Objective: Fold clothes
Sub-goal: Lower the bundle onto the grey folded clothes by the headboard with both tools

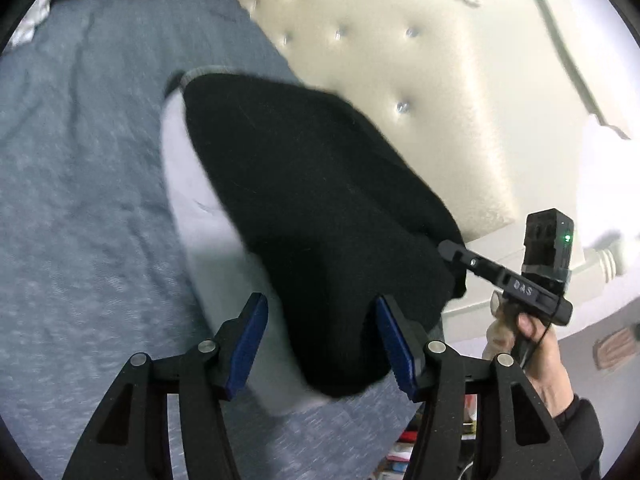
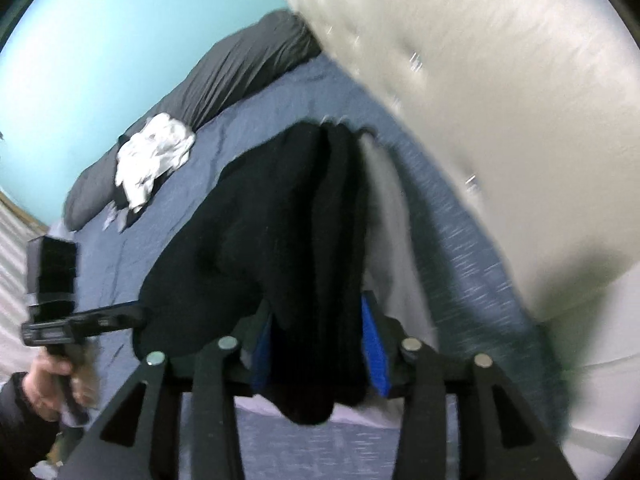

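Where the blue-grey bedspread (image 1: 80, 200) meets the cream tufted headboard (image 1: 400, 60), a black knitted garment (image 1: 312, 208) lies over a pale grey garment (image 1: 180, 168).

Left gripper (image 1: 322, 344): blue pads apart, black knit edge between them, neither pad seen pressing on it. Right gripper (image 2: 320, 354): blue pads flank a hanging fold of the black garment (image 2: 280, 220); picture blurred, cannot tell whether pads clamp it. Left hand (image 2: 44, 380) and right hand (image 1: 536, 356) each grasp a gripper handle. Also present: crumpled white cloth (image 2: 152, 156) and dark grey pillow (image 2: 224, 68) further up the bed; turquoise wall (image 2: 140, 20) behind.
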The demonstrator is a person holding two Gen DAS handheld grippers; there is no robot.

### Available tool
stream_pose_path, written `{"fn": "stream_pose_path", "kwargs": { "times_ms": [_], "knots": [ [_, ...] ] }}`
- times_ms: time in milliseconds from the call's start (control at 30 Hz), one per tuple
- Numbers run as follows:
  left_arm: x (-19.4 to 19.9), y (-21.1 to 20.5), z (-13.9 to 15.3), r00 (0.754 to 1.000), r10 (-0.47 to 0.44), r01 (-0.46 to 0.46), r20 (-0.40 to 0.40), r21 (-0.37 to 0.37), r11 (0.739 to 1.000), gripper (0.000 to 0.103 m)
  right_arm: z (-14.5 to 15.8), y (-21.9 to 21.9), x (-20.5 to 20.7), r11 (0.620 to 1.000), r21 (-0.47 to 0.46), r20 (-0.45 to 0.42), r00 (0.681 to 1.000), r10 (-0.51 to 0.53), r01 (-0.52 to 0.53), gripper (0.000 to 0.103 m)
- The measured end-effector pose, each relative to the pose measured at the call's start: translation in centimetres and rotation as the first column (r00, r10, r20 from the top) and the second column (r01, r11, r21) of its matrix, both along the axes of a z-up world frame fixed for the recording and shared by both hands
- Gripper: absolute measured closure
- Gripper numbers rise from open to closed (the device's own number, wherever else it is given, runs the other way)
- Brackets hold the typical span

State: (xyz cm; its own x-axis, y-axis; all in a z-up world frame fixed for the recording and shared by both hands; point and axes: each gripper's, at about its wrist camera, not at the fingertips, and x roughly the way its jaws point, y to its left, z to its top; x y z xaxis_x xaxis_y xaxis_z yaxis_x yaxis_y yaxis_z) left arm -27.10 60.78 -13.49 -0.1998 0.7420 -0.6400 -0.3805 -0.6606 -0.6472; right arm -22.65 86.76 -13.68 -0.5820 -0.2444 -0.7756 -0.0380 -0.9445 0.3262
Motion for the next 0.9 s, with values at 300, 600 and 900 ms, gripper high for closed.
{"fn": "stream_pose_path", "kwargs": {
  "times_ms": [300,600,900],
  "knots": [
    [0.3,2.2,4.2,0.979,-0.025,0.015,-0.204,-0.049,0.999,0.043,4.5,-3.3,-0.8,0.995,0.084,-0.173,0.983,0.063,-0.049,0.076],
    [1.1,6.1,1.1,0.963,-0.12,0.073,-0.243,-0.195,0.978,0.044,-0.7,-4.2,-3.6,0.994,0.111,-0.049,0.999,0.008,-0.003,0.098],
    [1.2,6.3,-1.7,0.955,-0.143,0.09,-0.262,-0.204,0.975,0.049,-5.2,-1.1,-2.7,0.994,-0.013,-0.059,0.992,-0.113,0.112,0.103]
  ]
}}
